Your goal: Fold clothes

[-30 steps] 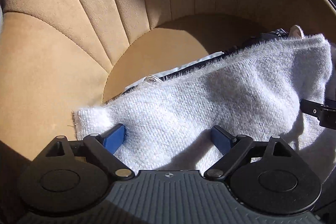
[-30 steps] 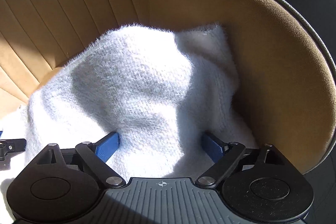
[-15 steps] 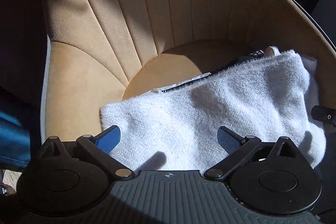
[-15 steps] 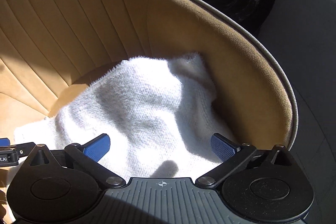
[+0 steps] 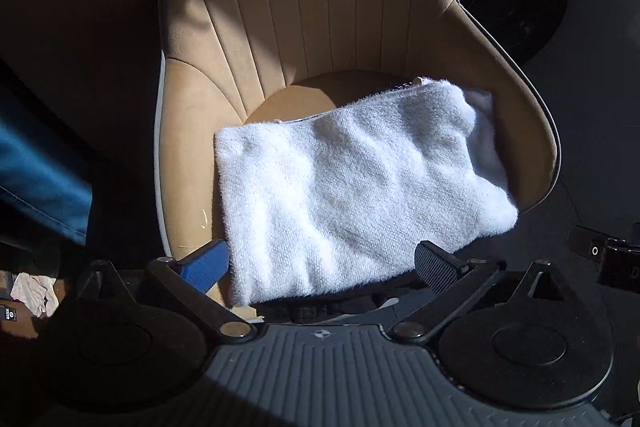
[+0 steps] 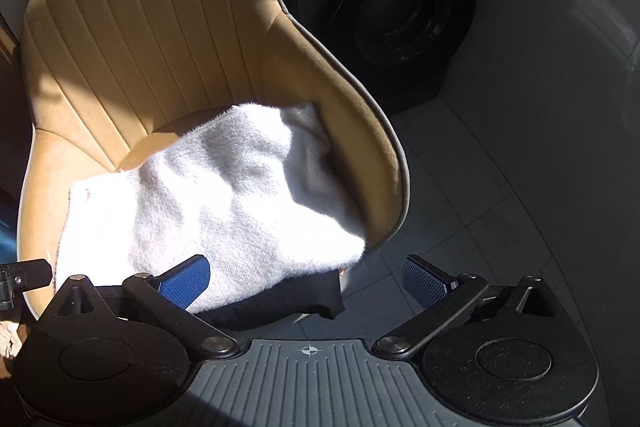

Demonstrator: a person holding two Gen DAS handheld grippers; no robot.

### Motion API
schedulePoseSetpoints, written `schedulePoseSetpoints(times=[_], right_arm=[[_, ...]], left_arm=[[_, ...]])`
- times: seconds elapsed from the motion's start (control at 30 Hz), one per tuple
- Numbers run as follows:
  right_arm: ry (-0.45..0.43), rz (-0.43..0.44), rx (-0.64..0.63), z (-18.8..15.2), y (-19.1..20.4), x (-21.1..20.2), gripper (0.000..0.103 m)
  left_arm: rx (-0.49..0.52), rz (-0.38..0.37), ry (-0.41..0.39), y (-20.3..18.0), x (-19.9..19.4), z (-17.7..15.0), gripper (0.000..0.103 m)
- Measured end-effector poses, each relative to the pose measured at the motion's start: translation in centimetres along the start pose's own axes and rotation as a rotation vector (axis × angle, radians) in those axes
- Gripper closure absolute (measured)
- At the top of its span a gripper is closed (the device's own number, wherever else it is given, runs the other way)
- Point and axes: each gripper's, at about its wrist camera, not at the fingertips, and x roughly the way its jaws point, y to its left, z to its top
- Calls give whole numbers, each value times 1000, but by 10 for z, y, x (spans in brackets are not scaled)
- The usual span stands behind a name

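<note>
A folded white fuzzy knit garment (image 5: pixel 344 195) lies on the seat of a tan chair (image 5: pixel 304 11), with its front edge hanging over the seat's front. It also shows in the right wrist view (image 6: pixel 224 203), with a black cloth (image 6: pixel 288 301) sticking out from under its front edge. My left gripper (image 5: pixel 320 263) is open and empty, held back in front of the garment's near edge. My right gripper (image 6: pixel 306 277) is open and empty, in front of the garment's right front corner. Neither gripper touches the garment.
The tan chair (image 6: pixel 132 15) has a ribbed back and raised side wings. A dark front-loading washing machine (image 6: pixel 396 7) stands behind the chair to the right, on a grey tiled floor (image 6: pixel 500 187). Blue fabric (image 5: pixel 36 183) shows at the far left.
Both grippers have let go of the white garment and pulled back and up from the chair. The garment now lies flat on the seat.
</note>
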Motion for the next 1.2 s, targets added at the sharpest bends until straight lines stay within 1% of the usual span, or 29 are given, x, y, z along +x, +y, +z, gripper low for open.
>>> schedulePoseSetpoints(times=[0.07, 0.1, 0.17, 0.23, 0.3, 0.4, 0.47, 0.57, 0.63, 0.77, 0.9, 1.07, 1.13, 1.2], right_arm=[[-14, -25, -29, -13, 5, -31, 1], [-24, -32, -36, -19, 8, -47, 1], [-50, -37, -22, -31, 14, -77, 1], [-68, -38, 7, -44, 18, -103, 1], [-76, -62, 35, -60, 25, -126, 1], [-86, -103, 53, -85, 39, -155, 1], [-91, -118, 42, -100, 49, -170, 1], [-105, -149, 36, -118, 60, -194, 1], [-111, -152, 34, -129, 65, -208, 1], [-114, -135, 23, -148, 70, -231, 1], [-107, -106, 18, -159, 65, -243, 1], [-108, -88, -39, -156, 51, -244, 1], [-118, -90, -48, -152, 43, -246, 1], [-140, -91, -39, -149, 34, -249, 1]], left_arm=[[1, 14, -21, 1, -22, -12, 2], [6, 2, -26, 1, -33, -18, 1], [31, -50, -42, 3, -53, -29, 1], [53, -86, -66, 5, -69, -41, 1], [60, -111, -77, 9, -85, -54, 1], [45, -144, -76, 20, -109, -78, 1], [39, -160, -87, 27, -126, -93, 1], [57, -173, -99, 30, -147, -111, 1], [66, -179, -98, 30, -156, -120, 1], [82, -157, -91, 25, -170, -134, 1], [69, -134, -83, 15, -176, -144, 1], [-5, -116, -63, -1, -176, -145, 1], [-5, -110, -64, -9, -177, -147, 1], [8, -86, -52, -17, -175, -147, 1]])
